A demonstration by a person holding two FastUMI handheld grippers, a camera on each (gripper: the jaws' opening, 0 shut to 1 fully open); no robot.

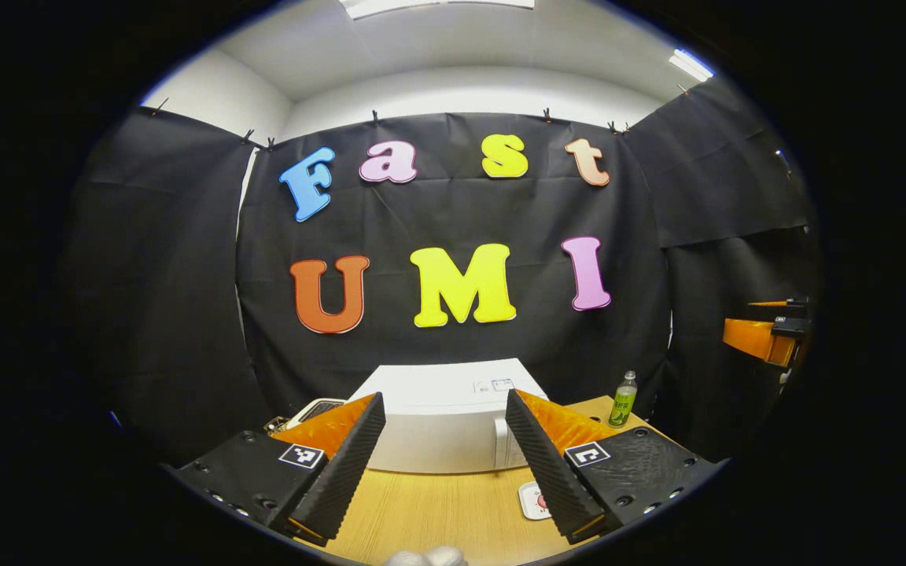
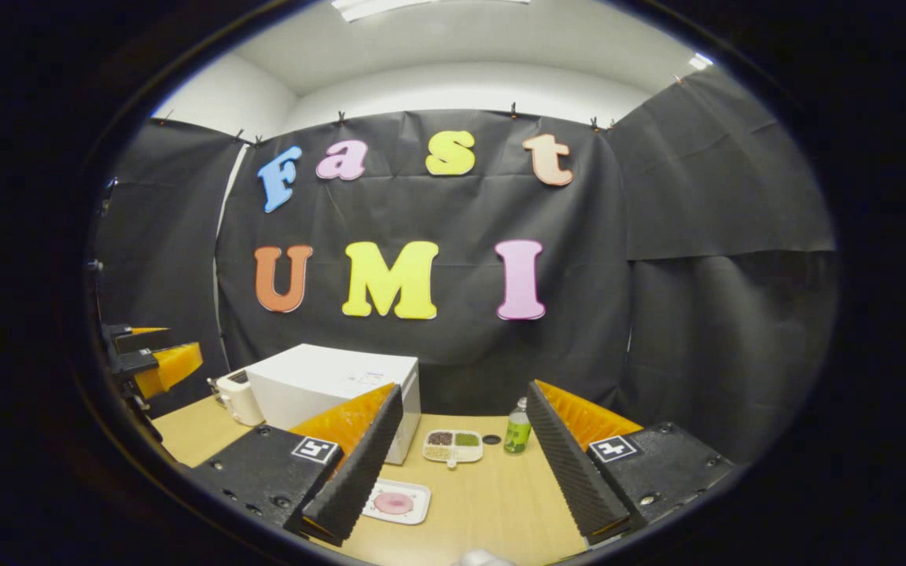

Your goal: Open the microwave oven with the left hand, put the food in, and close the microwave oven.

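In the left gripper view, the left gripper (image 1: 443, 464) hangs with its jaws spread wide and nothing between them. Straight ahead of it, framed between the two fingers, stands the white microwave oven (image 1: 443, 417) on the wooden table (image 1: 437, 511), door shut. It is a rigid, boxy, fairly heavy appliance, so it should stay put when the door is pulled. The door's opening edge looks to be at the oven's right side, just ahead of this gripper's right finger; I cannot make out a handle, so the hold is probably a hook on that edge rather than a pinch. Just below and right of the fingers lies the small white tray (image 1: 533, 500), partly hidden.

In the right gripper view, the right gripper (image 2: 461, 472) is likewise agape and empty. The oven sits ahead and to its left. Close under its left finger is the white tray with a round pink piece of food (image 2: 394, 503) on it. The tray looks light, stiff and shallow, with a smooth, likely slippery rim; gripping the near rim and keeping it level seems safest, as the food may slide. Farther ahead, between the fingers, are a divided dish (image 2: 453, 445) of grains and a green bottle (image 2: 517, 431).
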